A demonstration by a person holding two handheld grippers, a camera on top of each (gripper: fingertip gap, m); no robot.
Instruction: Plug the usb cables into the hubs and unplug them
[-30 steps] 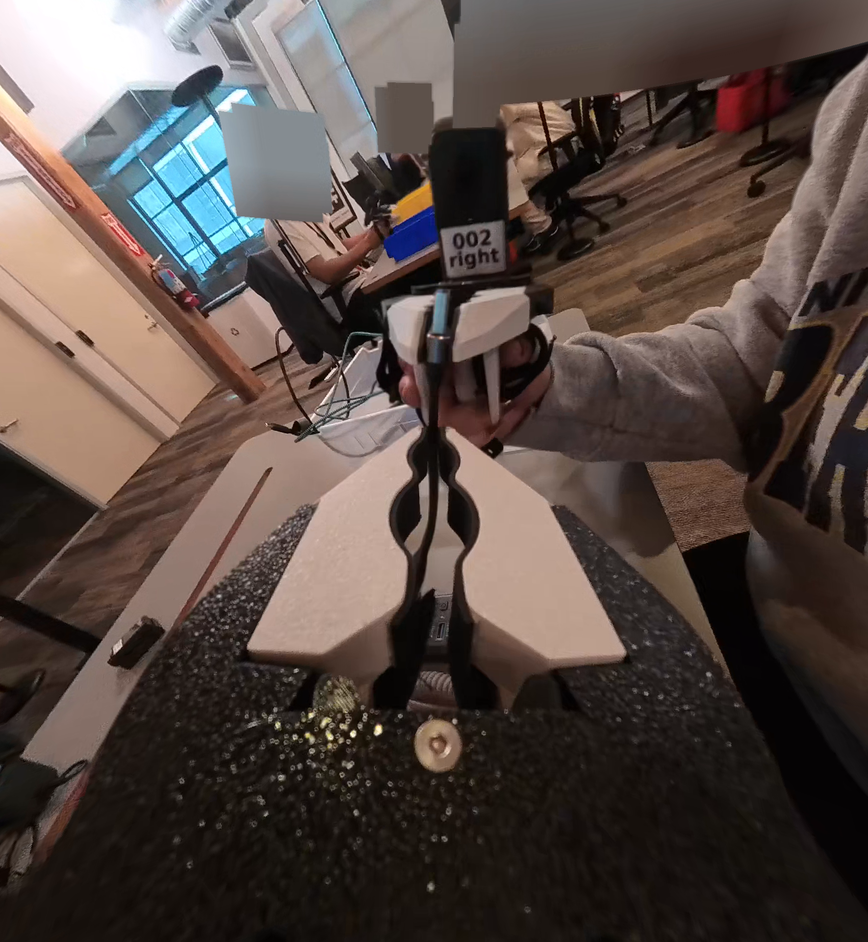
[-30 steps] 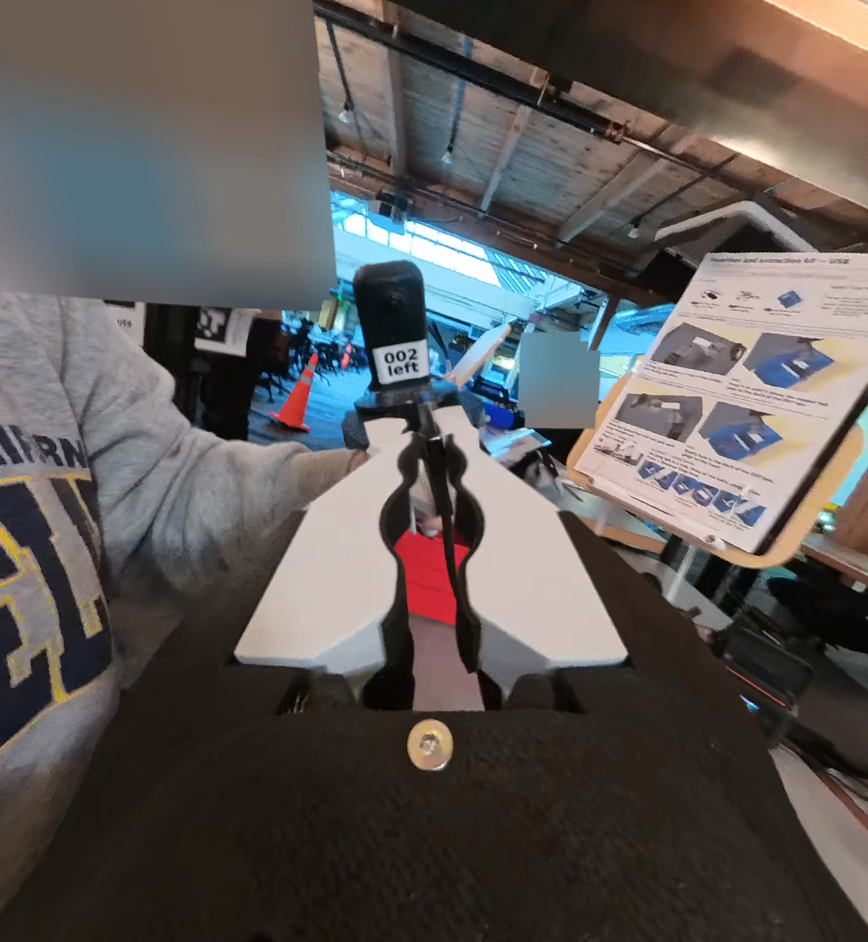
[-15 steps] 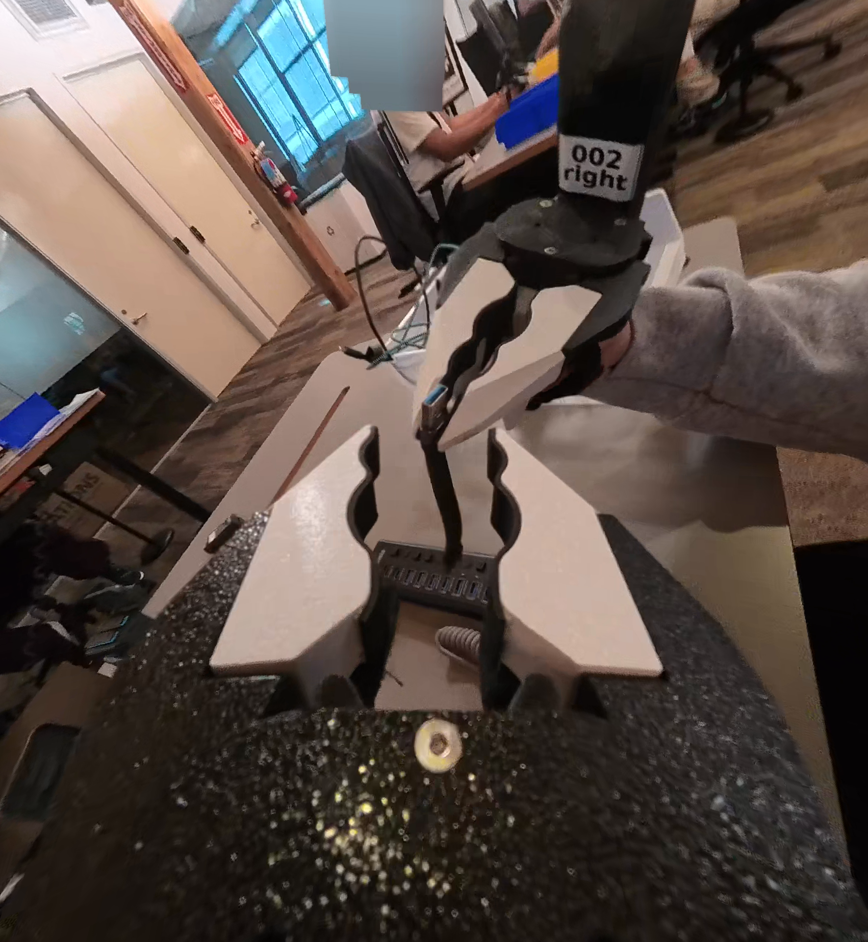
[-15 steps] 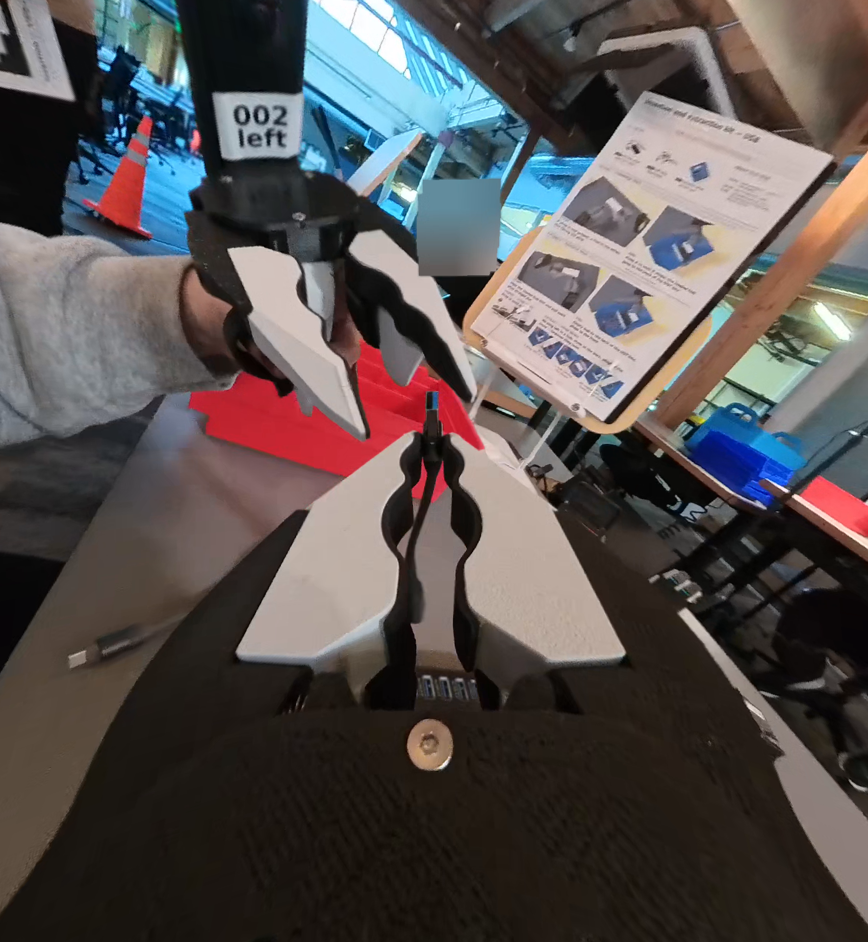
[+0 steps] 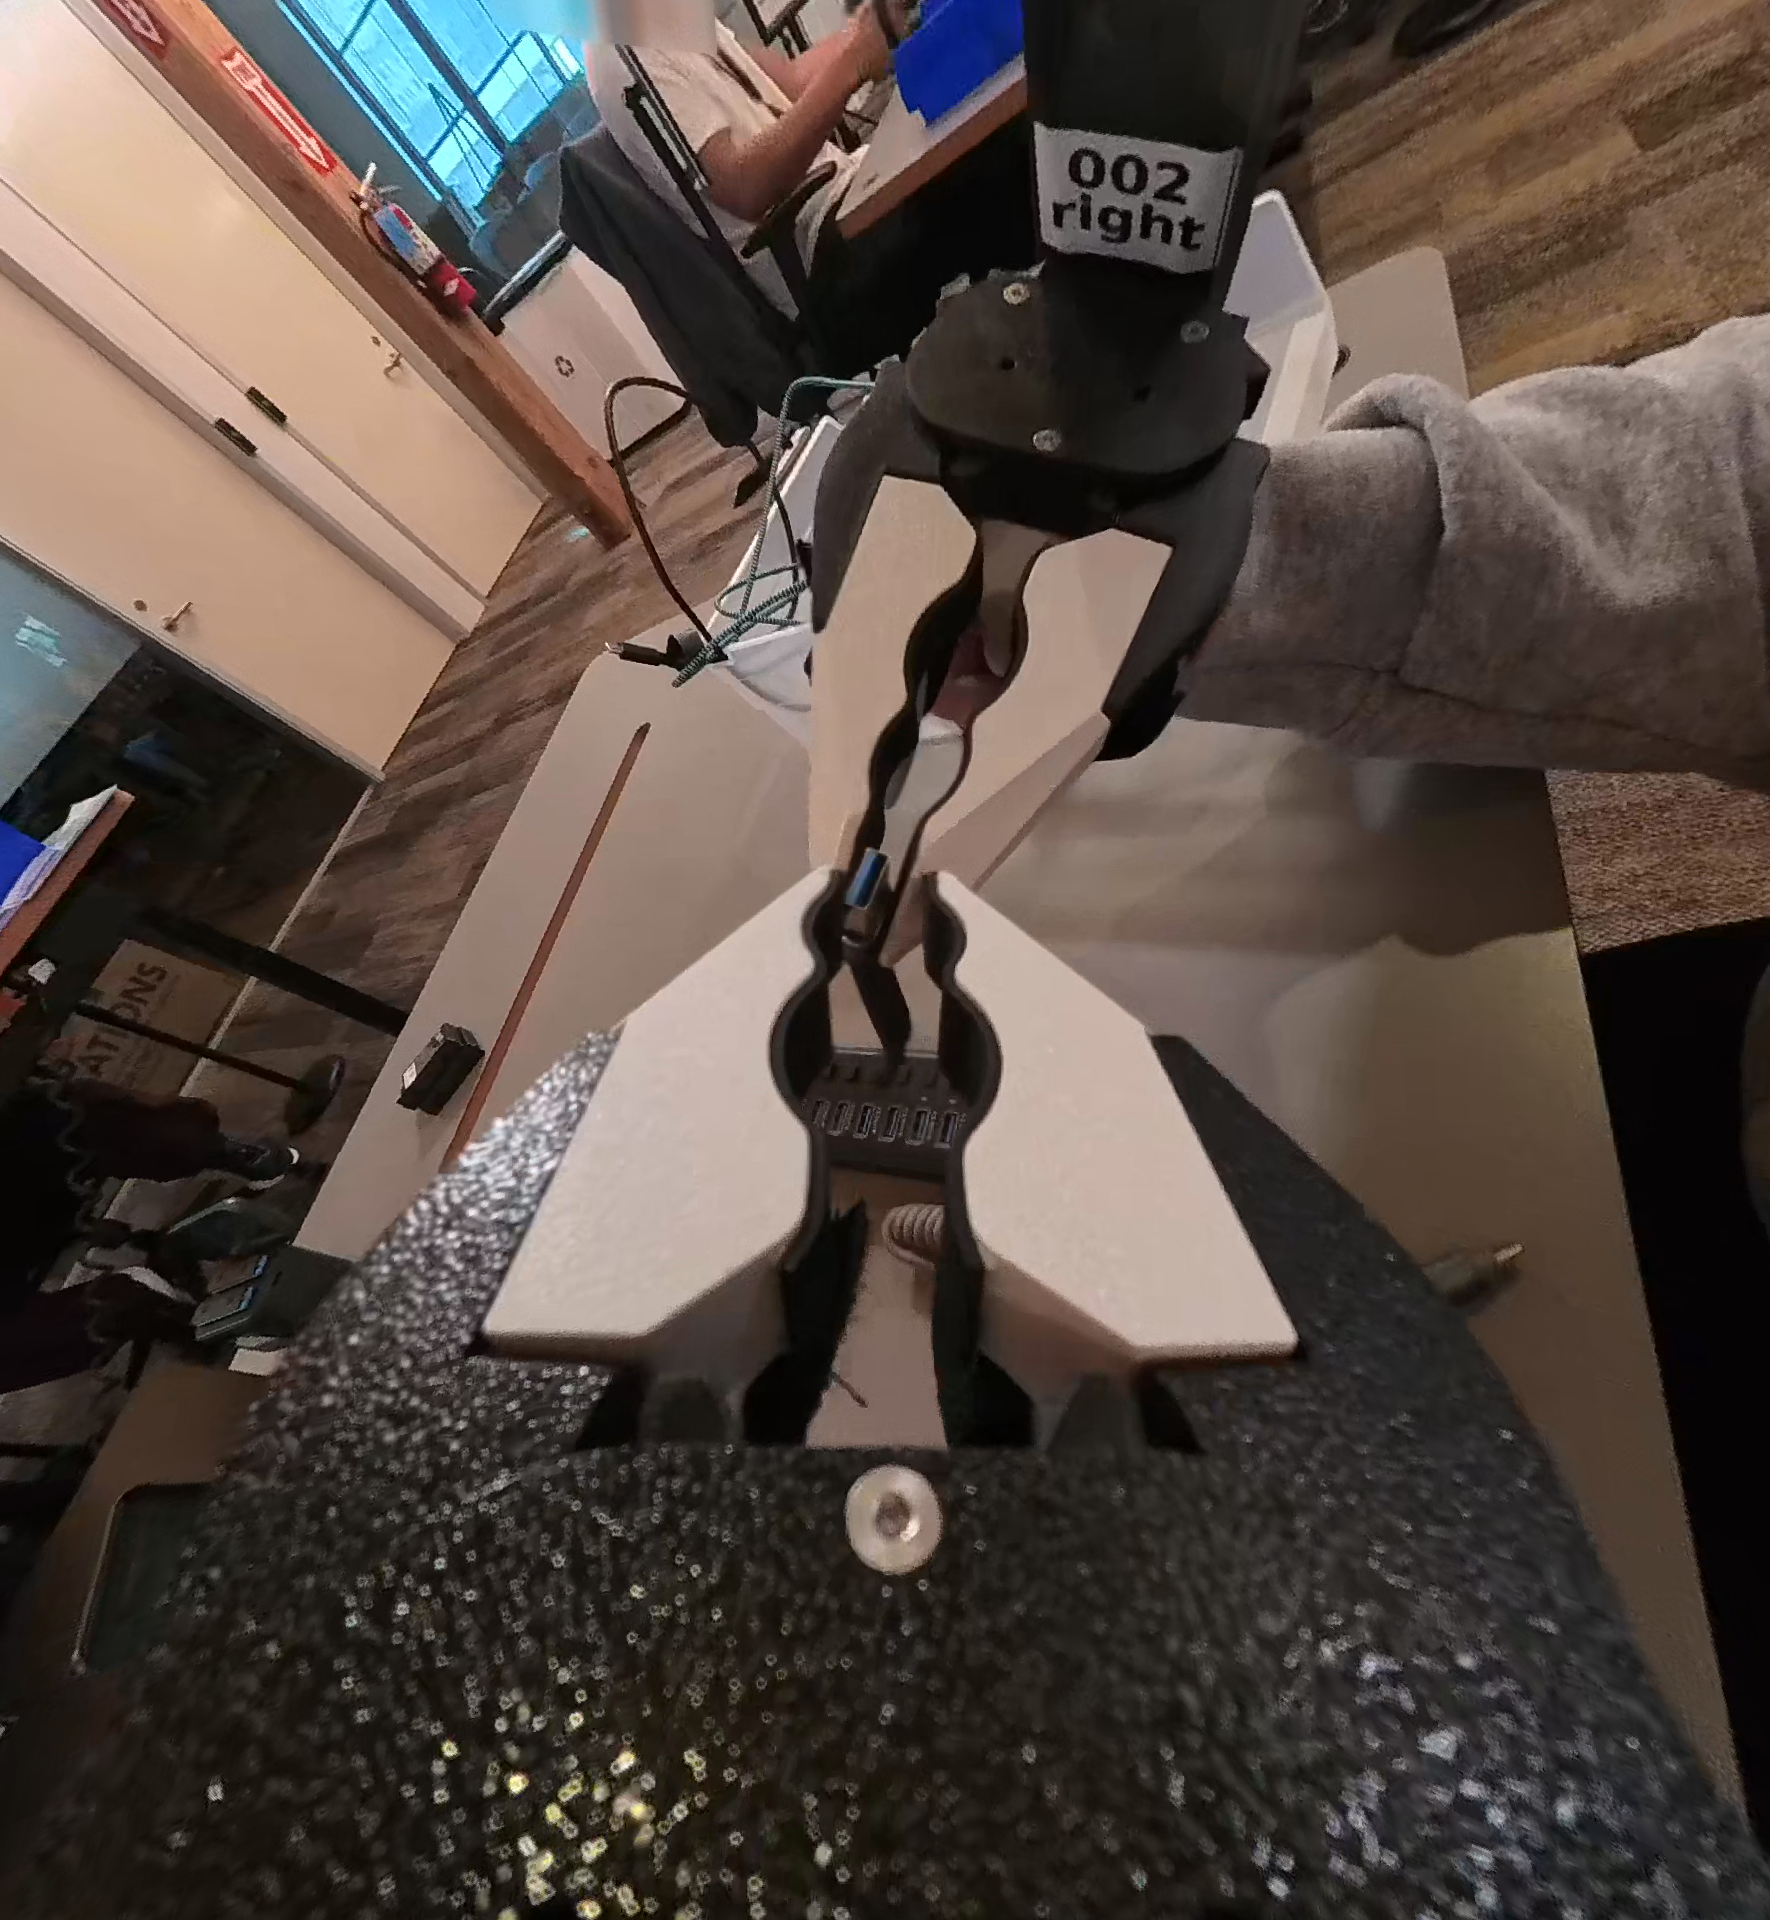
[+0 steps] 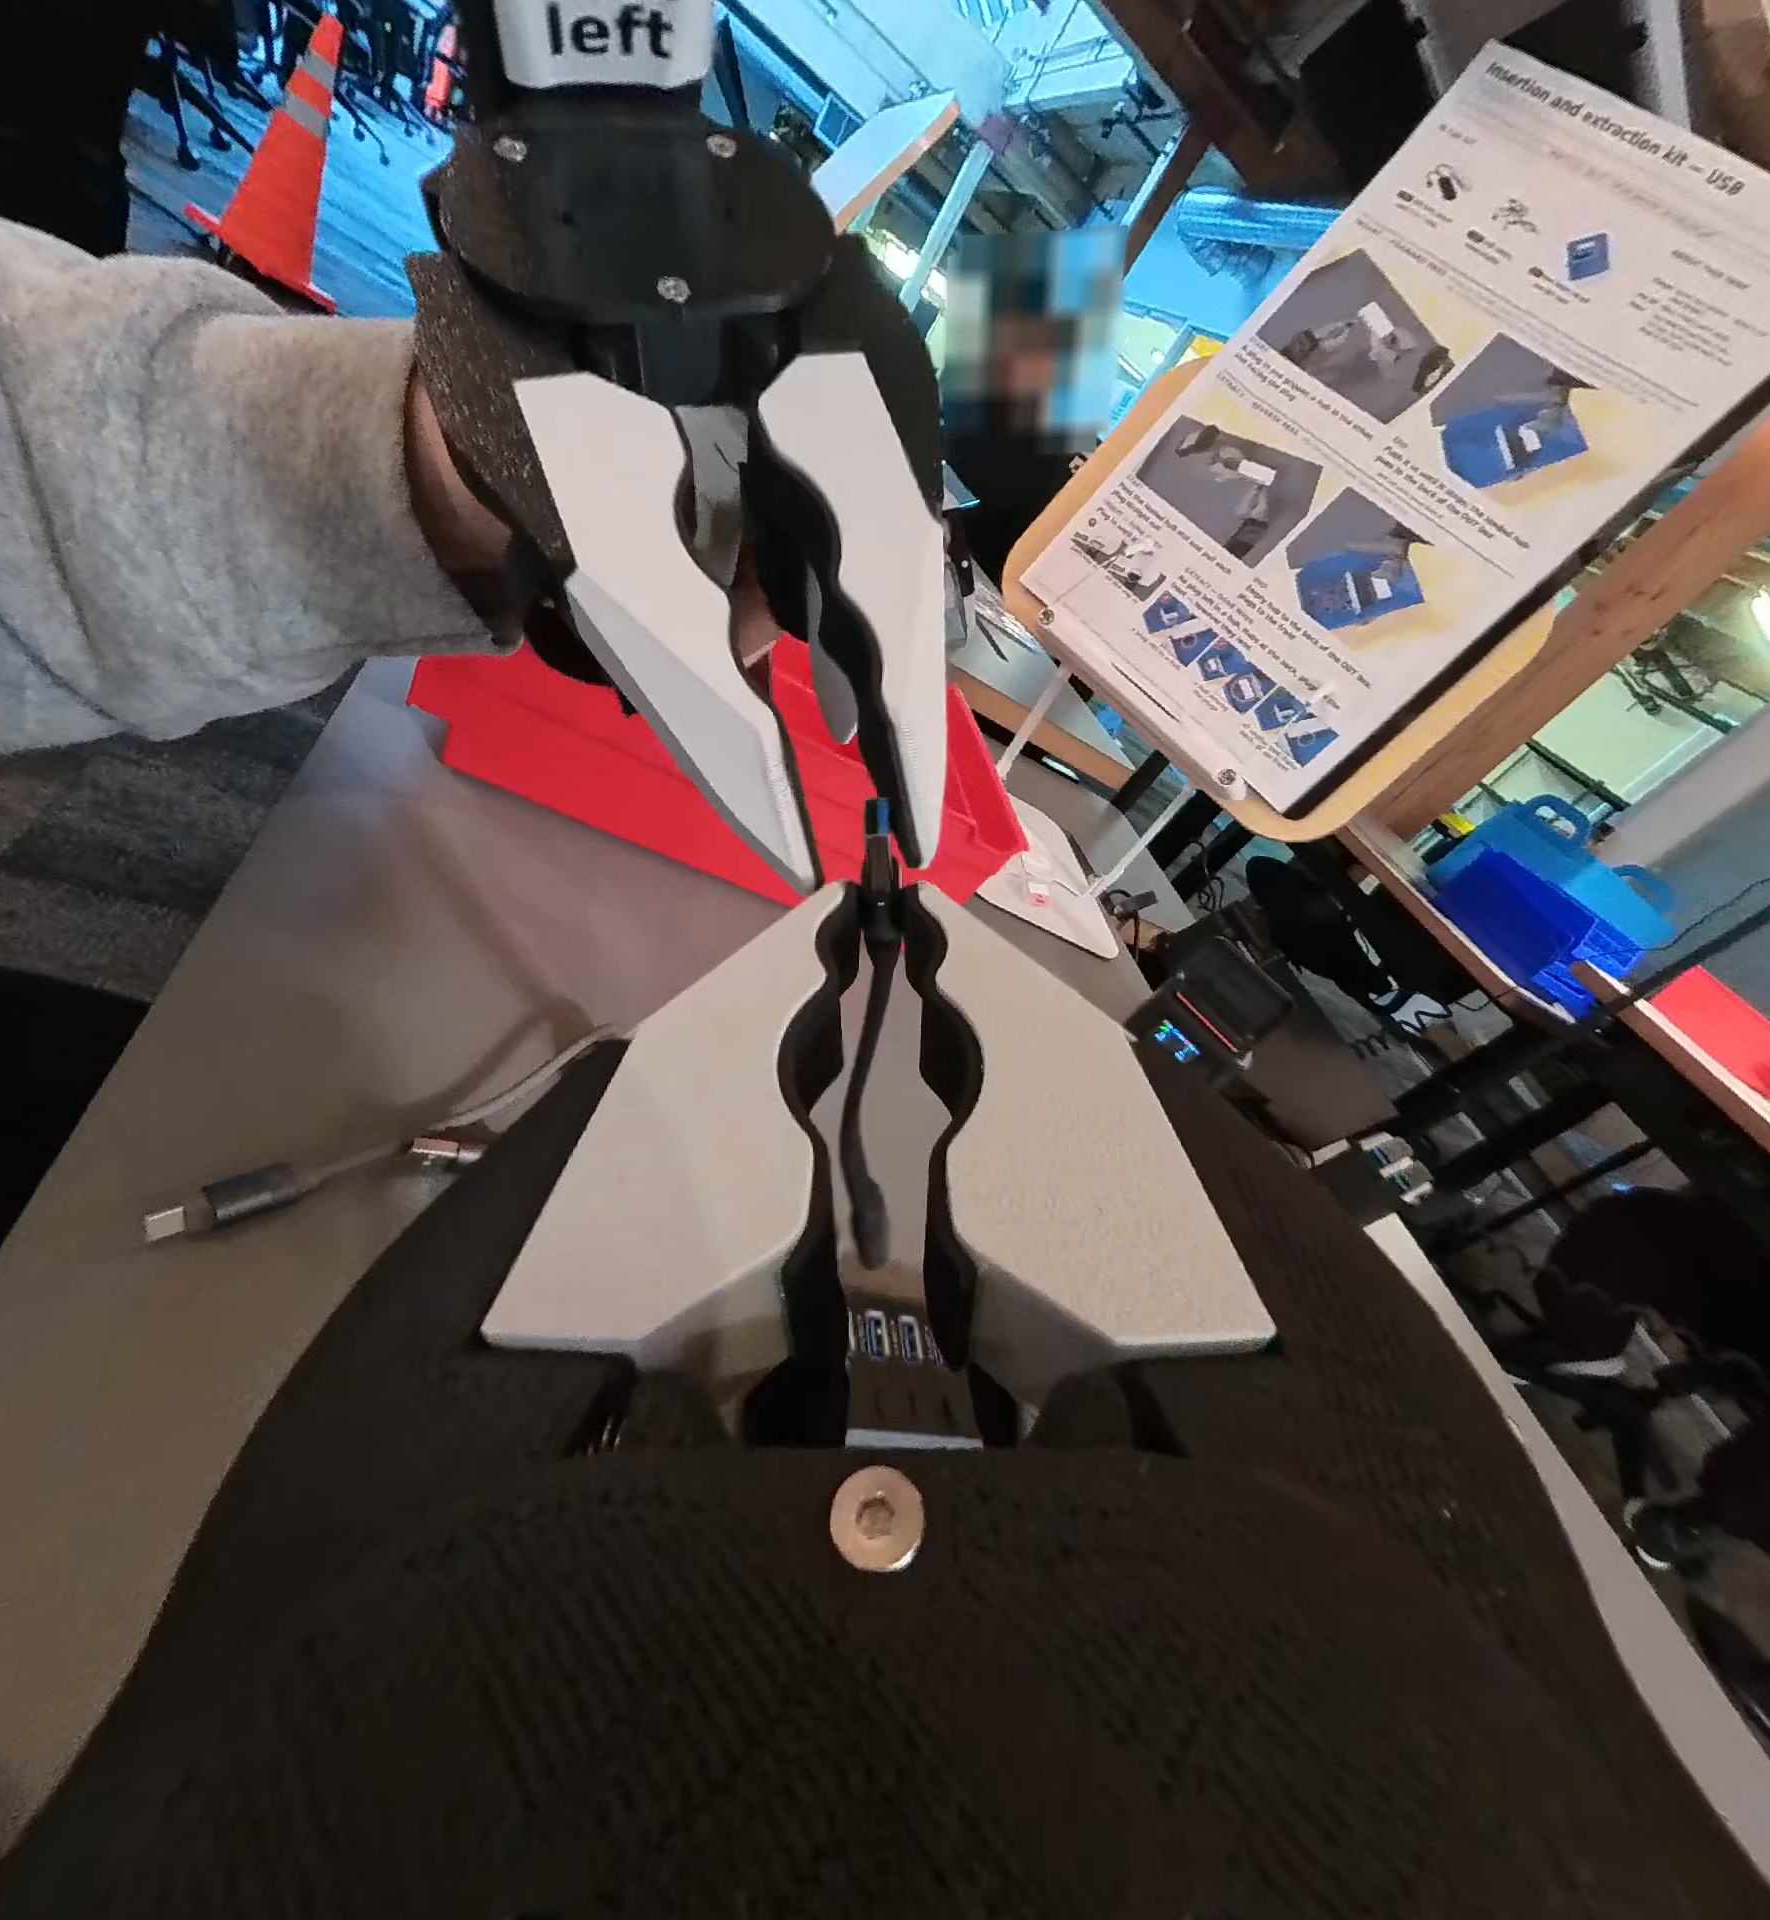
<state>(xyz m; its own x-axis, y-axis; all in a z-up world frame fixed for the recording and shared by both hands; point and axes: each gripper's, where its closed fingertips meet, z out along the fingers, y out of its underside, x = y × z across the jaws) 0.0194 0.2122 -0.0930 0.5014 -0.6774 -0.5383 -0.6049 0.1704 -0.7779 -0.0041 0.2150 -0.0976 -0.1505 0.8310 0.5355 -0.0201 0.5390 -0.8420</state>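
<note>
A black USB hub [image 5: 886, 1127] with a row of ports lies on the pale table [image 5: 1276, 935]; it also shows in the right wrist view [image 6: 891, 1340]. Its short black cable [image 6: 860, 1091] rises to a blue-tipped USB plug [image 6: 878, 821]. My right gripper [image 6: 876, 909] is shut on the plug body and holds it up. My left gripper [image 5: 879, 899] faces it tip to tip; its jaws are narrowly open around the plug tip [image 5: 865, 878], with a gap on each side. The left gripper also shows in the right wrist view [image 6: 860, 868].
A red bin [image 6: 590, 748] and an instruction board [image 6: 1380, 468] stand behind. A silver USB cable [image 6: 268, 1205] lies on the table. A white bin of cables [image 5: 777, 623] sits at the far end. A small black block [image 5: 439, 1081] is near the table's left edge. Left and right tips are no more than a few centimetres apart. From either gripper's tips it is about 20 cm to the black USB hub [image 5: 886, 1127].
One second ago both grippers held the cable. The left gripper then opened wide and has now narrowed around the plug tip. The right gripper has kept its grip.
</note>
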